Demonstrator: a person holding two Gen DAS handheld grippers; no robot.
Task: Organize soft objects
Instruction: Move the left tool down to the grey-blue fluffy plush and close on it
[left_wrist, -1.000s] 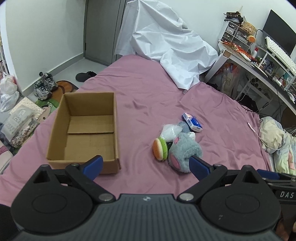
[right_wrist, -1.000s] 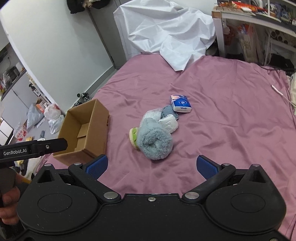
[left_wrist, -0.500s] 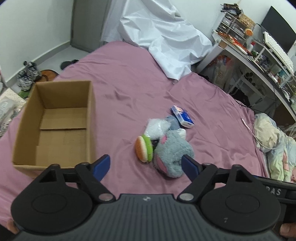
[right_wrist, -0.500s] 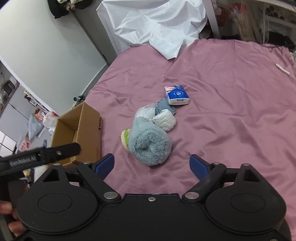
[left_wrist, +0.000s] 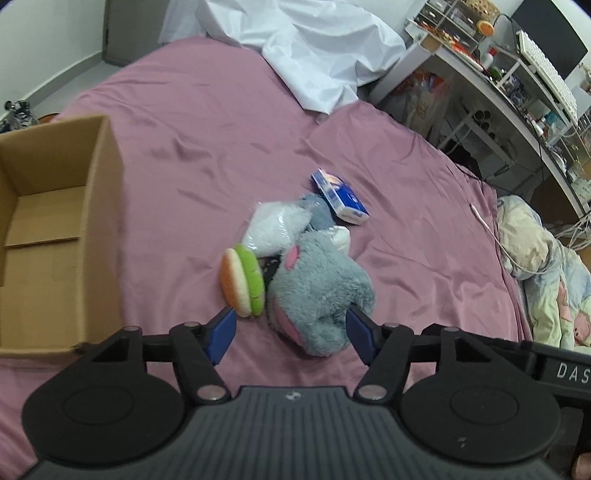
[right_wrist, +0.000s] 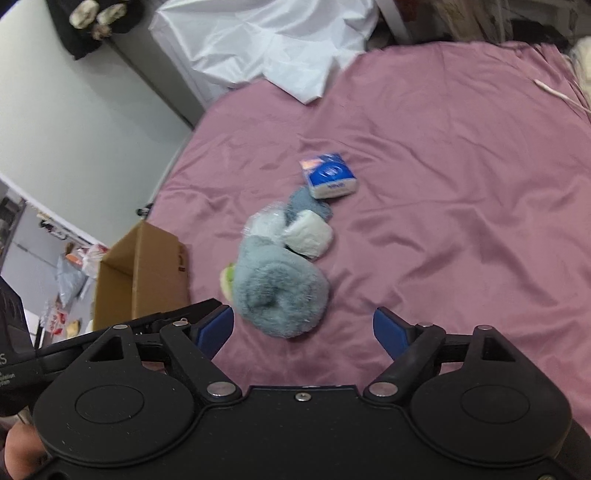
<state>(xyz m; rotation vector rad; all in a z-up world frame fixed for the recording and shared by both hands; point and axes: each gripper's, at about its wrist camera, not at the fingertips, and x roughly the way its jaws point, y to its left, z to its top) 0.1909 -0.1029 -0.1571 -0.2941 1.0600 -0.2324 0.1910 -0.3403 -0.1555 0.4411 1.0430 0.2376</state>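
Observation:
A grey plush toy (left_wrist: 317, 291) lies on the purple bed sheet (left_wrist: 207, 129), touching a plush burger (left_wrist: 242, 282). Behind them sit a white bundle in clear plastic (left_wrist: 273, 229), a grey-blue cloth (left_wrist: 317, 210) and a blue tissue pack (left_wrist: 341, 199). My left gripper (left_wrist: 290, 334) hangs low over the pile. Its jaws are closing, with the grey plush's near end between the fingertips and the burger by the left one. My right gripper (right_wrist: 301, 328) is open just short of the grey plush (right_wrist: 284, 295). An open cardboard box (left_wrist: 103, 221) stands to the left.
A crumpled white sheet (left_wrist: 314, 55) lies at the far end of the bed. A cluttered desk (left_wrist: 498, 85) runs along the right, with a pale patterned quilt (left_wrist: 543, 258) and a white cable (left_wrist: 484, 221) at the bed's right edge. In the right wrist view the box (right_wrist: 147, 273) sits at the bed's left edge.
Both grippers have come down and closer to the pile of soft things. The left jaws have narrowed around the grey plush, and the right jaws have narrowed a little. The box has slid leftwards in the left view.

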